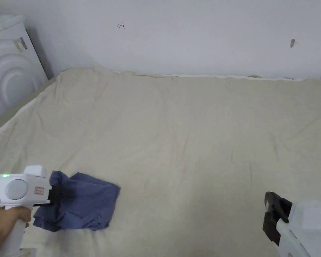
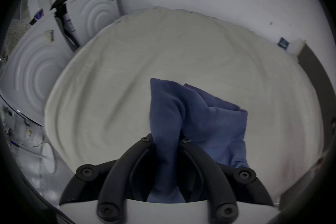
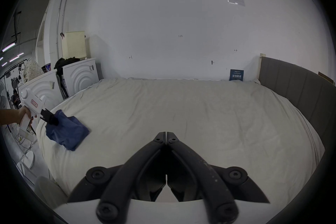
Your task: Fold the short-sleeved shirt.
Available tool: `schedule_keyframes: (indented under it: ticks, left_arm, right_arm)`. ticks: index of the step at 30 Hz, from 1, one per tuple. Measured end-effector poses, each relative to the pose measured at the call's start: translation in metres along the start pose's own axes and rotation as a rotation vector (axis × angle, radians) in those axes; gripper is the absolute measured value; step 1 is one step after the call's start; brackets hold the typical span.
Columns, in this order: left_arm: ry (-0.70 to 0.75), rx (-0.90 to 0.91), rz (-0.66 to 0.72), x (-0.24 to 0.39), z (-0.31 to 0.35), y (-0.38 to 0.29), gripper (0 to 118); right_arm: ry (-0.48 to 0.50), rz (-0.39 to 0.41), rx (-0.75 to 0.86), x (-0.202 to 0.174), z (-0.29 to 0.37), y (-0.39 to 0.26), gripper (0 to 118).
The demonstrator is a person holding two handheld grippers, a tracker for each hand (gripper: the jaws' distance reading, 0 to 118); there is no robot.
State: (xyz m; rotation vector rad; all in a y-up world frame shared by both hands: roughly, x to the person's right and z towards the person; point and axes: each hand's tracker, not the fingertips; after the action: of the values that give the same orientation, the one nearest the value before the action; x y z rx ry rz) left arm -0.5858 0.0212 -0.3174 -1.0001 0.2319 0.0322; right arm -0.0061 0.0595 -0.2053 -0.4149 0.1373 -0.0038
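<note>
blue shirt gripped at bed's near left corner

a bunched, dark blue short-sleeved shirt (image 1: 78, 204) lies crumpled on the beige sheet (image 1: 190, 134) near the bed's left edge. the left gripper (image 2: 166, 138) has both jaws clamped on a raised fold of it, as the left gripper view shows up close. the right gripper view takes in a grey headboard (image 3: 294, 89) and white machines (image 3: 80, 73) beside the bed. the right gripper (image 3: 166, 134) hangs low at right over bare sheet, jaws pressed together, empty. a hand (image 1: 4, 224) holds the left tool's handle.
</note>
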Motion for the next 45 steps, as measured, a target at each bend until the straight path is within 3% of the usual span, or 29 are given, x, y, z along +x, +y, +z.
schedule_keyframes:
  ticks: [4,8,9,11,12,13,24,30,40,43,45]
  left_arm:
    - [0.048,-0.013,0.055,-0.033,-0.016,0.002,21]
    - [0.030,-0.022,0.104,-0.035,-0.020,0.001,31]
    - [0.041,-0.006,0.100,-0.033,-0.019,0.001,46]
    - [0.028,0.015,0.108,-0.029,-0.012,0.002,101]
    - [0.019,0.026,0.116,-0.026,-0.007,0.003,116]
    - [0.019,0.055,0.123,-0.021,0.001,0.004,118]
    - [0.035,0.440,0.094,0.072,0.155,0.014,103]
    - [-0.024,0.722,0.004,0.156,0.256,-0.001,103]
    - [-0.148,0.989,-0.014,0.278,0.309,-0.046,98]
    - [-0.174,1.018,-0.014,0.307,0.307,-0.057,70]
    - [-0.223,1.010,-0.022,0.320,0.304,-0.061,19]
  right_arm:
    - [0.000,0.002,0.005,-0.014,-0.024,0.010,2]
    - [-0.001,0.009,0.001,-0.021,-0.034,0.017,2]
    - [-0.001,0.008,0.001,-0.021,-0.035,0.018,2]
    - [-0.005,0.008,0.003,-0.018,-0.033,0.020,2]
    - [-0.007,0.007,0.007,-0.017,-0.030,0.021,2]
    - [-0.012,0.006,0.014,-0.013,-0.028,0.022,2]
    - [-0.068,0.037,0.173,0.025,0.043,0.068,2]
    - [-0.132,0.042,0.281,0.058,0.088,0.099,2]
    - [-0.260,0.094,0.397,0.108,0.140,0.122,2]
    - [-0.276,0.080,0.414,0.120,0.149,0.122,2]
    - [-0.286,0.079,0.423,0.125,0.153,0.122,2]
